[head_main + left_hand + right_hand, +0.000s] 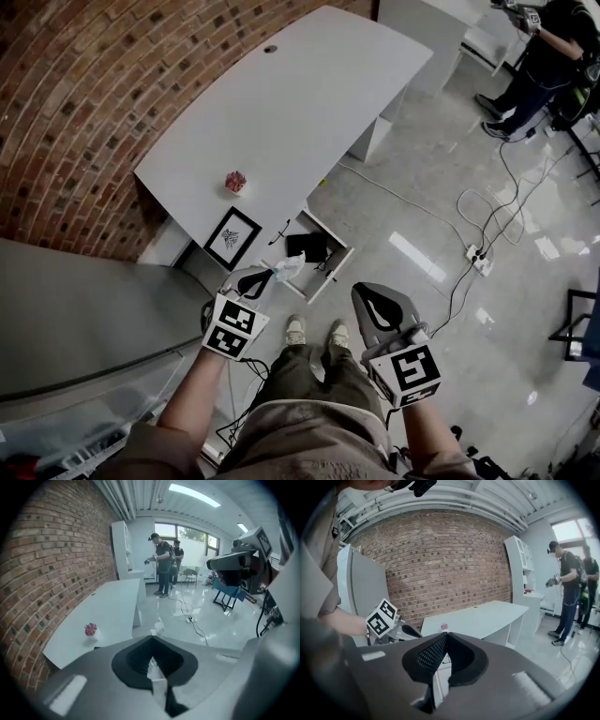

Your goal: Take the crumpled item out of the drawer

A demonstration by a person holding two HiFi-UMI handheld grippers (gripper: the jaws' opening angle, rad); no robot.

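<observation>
- Clamps the left claw (270, 276) shut on the crumpled item (289, 266), a white wad poking out past the tips. Holds it raised out of the drawer (332, 271), over the drawer's left edge in the head view.
- Holds the right claw (370, 298) closed with nothing between the jaws, near the drawer's front and off to its right.
- Shows the drawer pulled open beneath the desk (281, 103), with a flat black thing (307, 247) lying inside.
- Leans a framed picture (232, 238) just left of the drawer, below the desk edge.
- Sets a small pink plant (235, 182) on the desk, beyond the drawer and to its left.
- Lays a power strip (479, 259) with its cables on the floor (422, 187), well to the drawer's right.
- Puts a person (548, 56) far beyond the drawer, off to its right.
</observation>
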